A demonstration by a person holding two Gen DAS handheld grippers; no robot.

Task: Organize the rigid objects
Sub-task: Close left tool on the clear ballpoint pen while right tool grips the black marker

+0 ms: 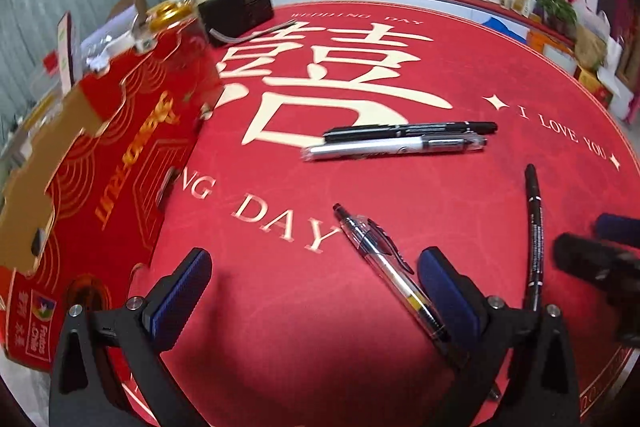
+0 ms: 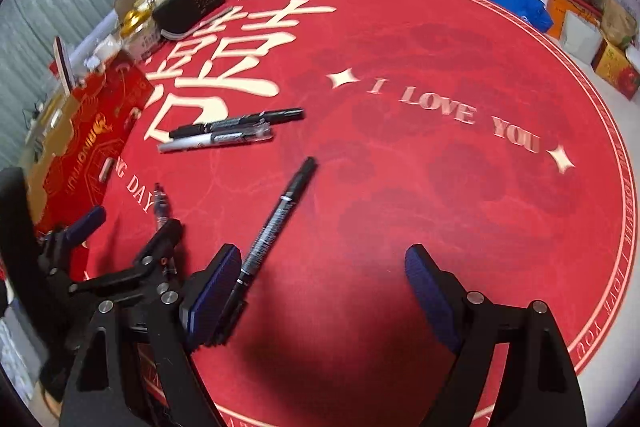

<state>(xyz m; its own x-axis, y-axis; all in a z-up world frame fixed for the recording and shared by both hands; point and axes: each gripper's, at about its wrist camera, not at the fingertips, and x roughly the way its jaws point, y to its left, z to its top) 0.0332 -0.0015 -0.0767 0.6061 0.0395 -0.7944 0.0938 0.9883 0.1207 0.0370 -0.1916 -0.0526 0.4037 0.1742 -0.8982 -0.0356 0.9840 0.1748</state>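
While both pairs of jaws stand wide apart and hold nothing, the left gripper (image 1: 314,283) hangs over the round red printed tablecloth (image 1: 460,75), its right pad just beside a clear-barrelled ballpoint pen (image 1: 384,259). Wide too, the right gripper (image 2: 324,279) has a slim black marker pen (image 2: 276,219) passing behind its left pad. Farther out, a capped black marker (image 1: 412,129) and a silver-grey marker (image 1: 394,147) lie side by side. A red-and-gold cardboard box (image 1: 116,163) sits at the left.
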